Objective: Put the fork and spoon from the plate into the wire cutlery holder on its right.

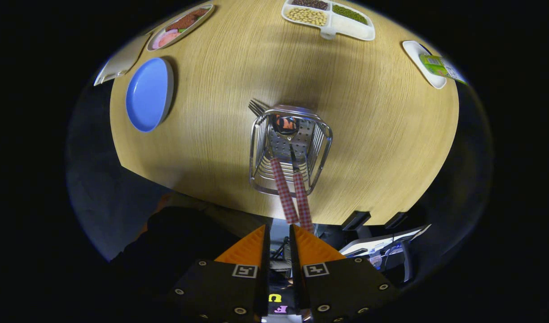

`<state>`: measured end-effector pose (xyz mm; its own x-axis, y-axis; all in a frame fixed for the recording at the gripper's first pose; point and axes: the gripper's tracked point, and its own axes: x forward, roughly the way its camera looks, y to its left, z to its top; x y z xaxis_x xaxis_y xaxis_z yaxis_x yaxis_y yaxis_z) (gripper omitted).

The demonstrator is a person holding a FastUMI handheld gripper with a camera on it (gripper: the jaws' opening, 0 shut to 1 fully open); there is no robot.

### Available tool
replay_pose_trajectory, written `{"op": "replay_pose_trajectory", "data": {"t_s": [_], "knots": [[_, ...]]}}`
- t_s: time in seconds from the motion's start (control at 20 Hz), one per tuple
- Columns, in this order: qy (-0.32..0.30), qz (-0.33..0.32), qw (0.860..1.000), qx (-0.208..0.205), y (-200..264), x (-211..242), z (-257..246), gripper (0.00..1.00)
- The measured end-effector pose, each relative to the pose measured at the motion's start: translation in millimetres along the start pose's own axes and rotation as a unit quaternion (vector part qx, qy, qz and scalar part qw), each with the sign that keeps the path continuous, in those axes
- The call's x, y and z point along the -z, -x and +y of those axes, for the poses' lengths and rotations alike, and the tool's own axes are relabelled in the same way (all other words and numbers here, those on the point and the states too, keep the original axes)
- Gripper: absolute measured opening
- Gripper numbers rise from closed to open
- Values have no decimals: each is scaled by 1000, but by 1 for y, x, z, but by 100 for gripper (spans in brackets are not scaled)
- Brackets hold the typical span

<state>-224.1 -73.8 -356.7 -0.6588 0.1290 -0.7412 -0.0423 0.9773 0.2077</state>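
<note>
1. We see our gripper [279,235] raised above the table [220,134], looking steeply down, its fingers close together with a narrow gap and nothing held.
2. Just ahead of the fingertips, the checkered handles of the fork [281,184] and spoon [301,197] lean out of the wire cutlery holder [290,150].
3. The holder stands near the table's near edge; the blue plate [148,94] lies well apart on its left, with bare wood between.

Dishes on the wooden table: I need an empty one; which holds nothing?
The round blue plate, left of the wire cutlery holder; other dishes hold food or packaging.
</note>
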Motion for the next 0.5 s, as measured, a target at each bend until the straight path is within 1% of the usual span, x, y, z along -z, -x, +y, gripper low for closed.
{"op": "replay_pose_trajectory", "data": {"t_s": [0.2,0.3,0.4,0.5], "knots": [[-2,-62,998,-21,18,-1,6,30],[-15,-108,993,-37,30,-4,8,34],[-35,-167,984,-58,46,-9,13,39],[-48,-234,968,-73,62,-19,12,46]]}}
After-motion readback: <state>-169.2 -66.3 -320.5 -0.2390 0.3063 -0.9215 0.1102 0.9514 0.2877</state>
